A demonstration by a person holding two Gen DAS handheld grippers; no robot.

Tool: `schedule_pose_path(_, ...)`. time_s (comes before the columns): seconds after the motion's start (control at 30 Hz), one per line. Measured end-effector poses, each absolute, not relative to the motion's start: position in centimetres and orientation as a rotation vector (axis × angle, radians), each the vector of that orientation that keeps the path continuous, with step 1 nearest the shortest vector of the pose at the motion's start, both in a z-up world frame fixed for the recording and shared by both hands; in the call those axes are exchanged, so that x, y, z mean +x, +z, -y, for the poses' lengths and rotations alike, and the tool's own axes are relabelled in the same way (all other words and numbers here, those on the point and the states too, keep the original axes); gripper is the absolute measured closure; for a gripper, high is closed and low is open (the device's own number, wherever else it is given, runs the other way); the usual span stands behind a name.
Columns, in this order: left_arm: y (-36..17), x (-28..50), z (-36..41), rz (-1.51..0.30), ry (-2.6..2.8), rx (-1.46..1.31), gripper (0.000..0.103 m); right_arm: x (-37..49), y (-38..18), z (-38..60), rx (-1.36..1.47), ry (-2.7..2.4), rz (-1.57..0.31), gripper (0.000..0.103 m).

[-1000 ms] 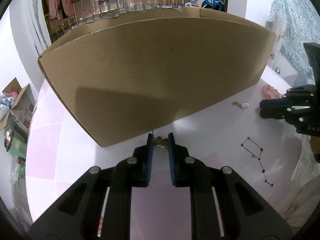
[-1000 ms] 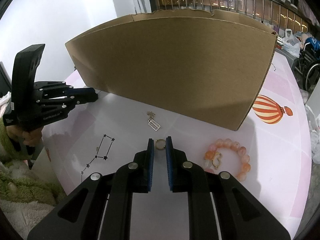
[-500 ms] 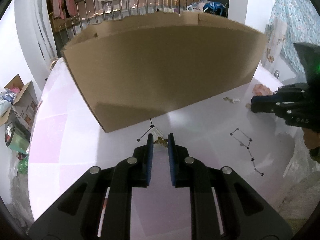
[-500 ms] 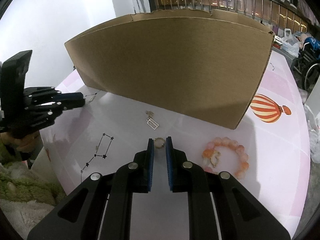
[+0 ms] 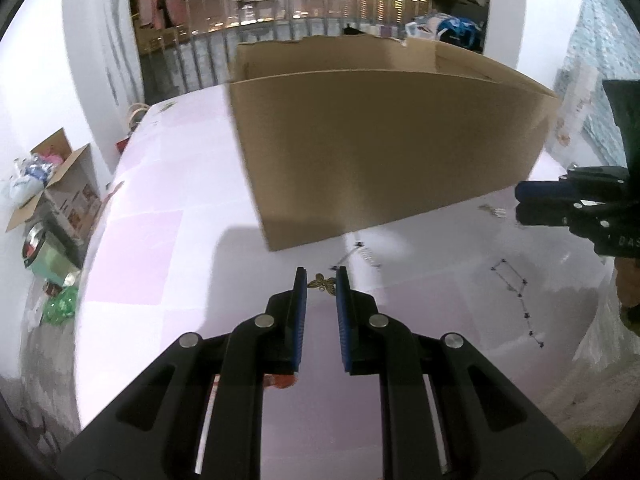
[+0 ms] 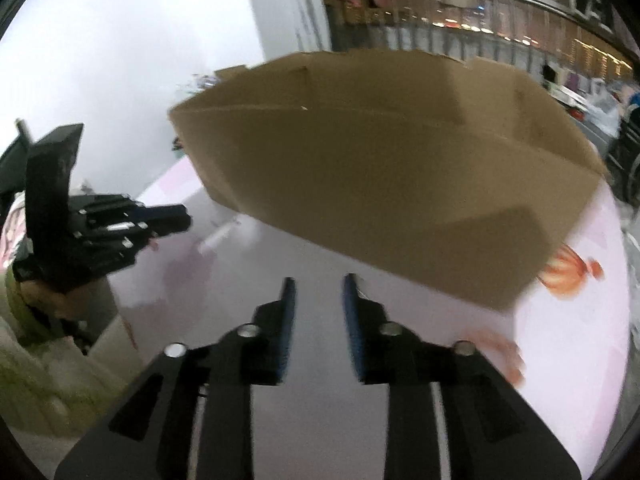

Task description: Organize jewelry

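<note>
While the left gripper (image 5: pixel 321 278) is angled down over the white-and-pink bench (image 5: pixel 140 248), its jaws are set narrow and a small bronze butterfly charm (image 5: pixel 324 283) is pinched between the blue pad tips. The charm is held just short of the near wall of the open cardboard box (image 5: pixel 384 148), beside a printed constellation line on the bench.

Right gripper (image 6: pixel 318 284): jaws are opening, a clear gap is seen between the blue pads, and nothing is seen between them in the right wrist view. That view is badly motion-blurred. The gripper is pointed at the bench just in front of the box's near wall.

A small rectangular chain pendant (image 5: pixel 494 211) is seen lying on the bench near the box's right corner, just beside the right gripper's tips in the left wrist view. An orange-pink smear (image 6: pixel 496 354) is seen on the bench to the right of the right jaws; whether it is a bead bracelet cannot be told through the blur. A balloon print (image 6: pixel 568 270) is visible by the box's right corner.
</note>
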State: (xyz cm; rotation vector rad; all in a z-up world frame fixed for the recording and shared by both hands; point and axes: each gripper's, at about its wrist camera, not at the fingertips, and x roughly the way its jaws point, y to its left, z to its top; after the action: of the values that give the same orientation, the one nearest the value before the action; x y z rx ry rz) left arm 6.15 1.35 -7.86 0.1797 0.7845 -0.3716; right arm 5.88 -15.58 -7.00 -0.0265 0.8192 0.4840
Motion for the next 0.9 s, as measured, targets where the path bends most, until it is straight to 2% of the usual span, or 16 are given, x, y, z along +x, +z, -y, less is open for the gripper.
schedule_pose_path(0.27,-7.6,6.1,-3.9,-0.766,-0.303,0.120,0.090,8.7,-7.9,8.6,-0.103,0.605,-0.822,0.076)
schedule_pose_path(0.57,-8.0,6.1,-5.2,-0.756,-0.296,0.091,0.090,11.5,-9.7,7.0,-0.157,0.556,-0.876,0.077)
schedule_pose_path(0.67,-8.2,6.0,-5.7,-0.757,-0.298,0.076,0.090,11.4,-10.2,6.6,-0.195,0.541,-0.882,0.084)
schedule_pose_path(0.9,-8.4,5.9,-6.0,-0.758,-0.301,0.058,0.090,11.3,-10.2,6.4,-0.196,0.537,-0.896,0.094)
